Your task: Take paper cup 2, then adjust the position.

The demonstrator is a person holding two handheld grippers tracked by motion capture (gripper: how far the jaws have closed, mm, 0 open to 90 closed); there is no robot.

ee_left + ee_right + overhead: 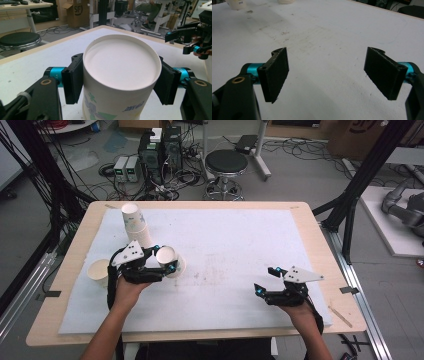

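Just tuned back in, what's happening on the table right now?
A person is working with paper cups on a white mat. The left gripper is shut on a paper cup, its fingers pressing both sides just below the rim, with the cup's closed base facing the left gripper view's camera. Beside it, a stack of upturned cups stands toward the far left, and a single open cup sits near the left edge. The right gripper is open with nothing between its fingers, over bare mat on the right.
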